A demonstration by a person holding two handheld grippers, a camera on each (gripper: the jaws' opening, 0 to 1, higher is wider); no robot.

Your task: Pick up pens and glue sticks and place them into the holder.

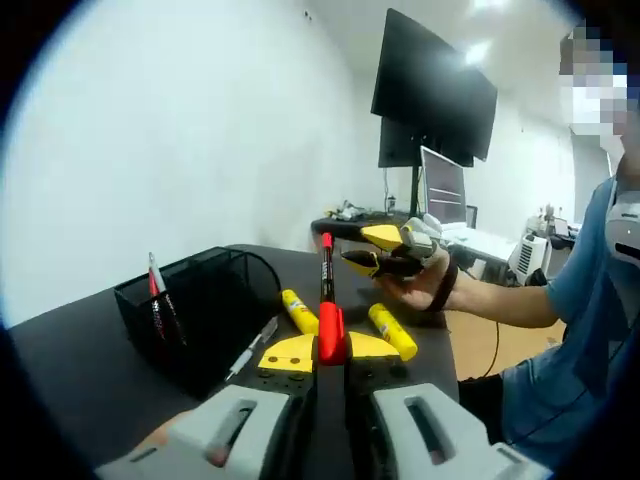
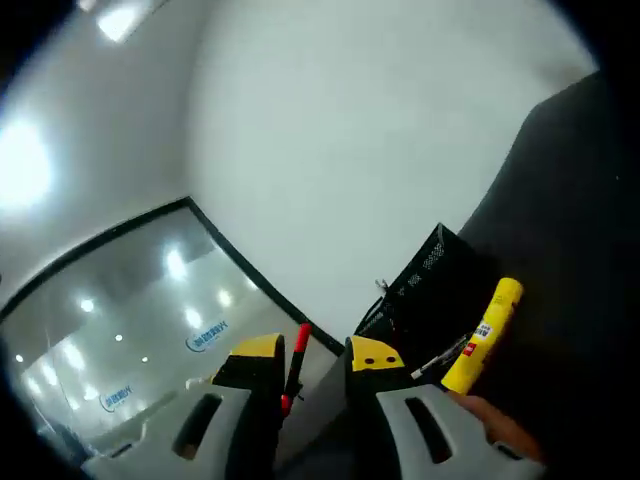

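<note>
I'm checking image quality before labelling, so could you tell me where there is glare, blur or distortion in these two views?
Left gripper view: sharp on the red marker pen, ceiling lights glaring top right, walls bowed by fisheye. Right gripper view: strongly tilted, bright light reflections on the left, yellow glue stick slightly soft.

black mesh holder — matt dark table

In the left gripper view, the black wire-mesh holder stands at lower left on the dark counter, with pens upright inside. A silver pen lies just right of it. Farther right lie two yellow glue sticks, one either side of the left tool.
</note>
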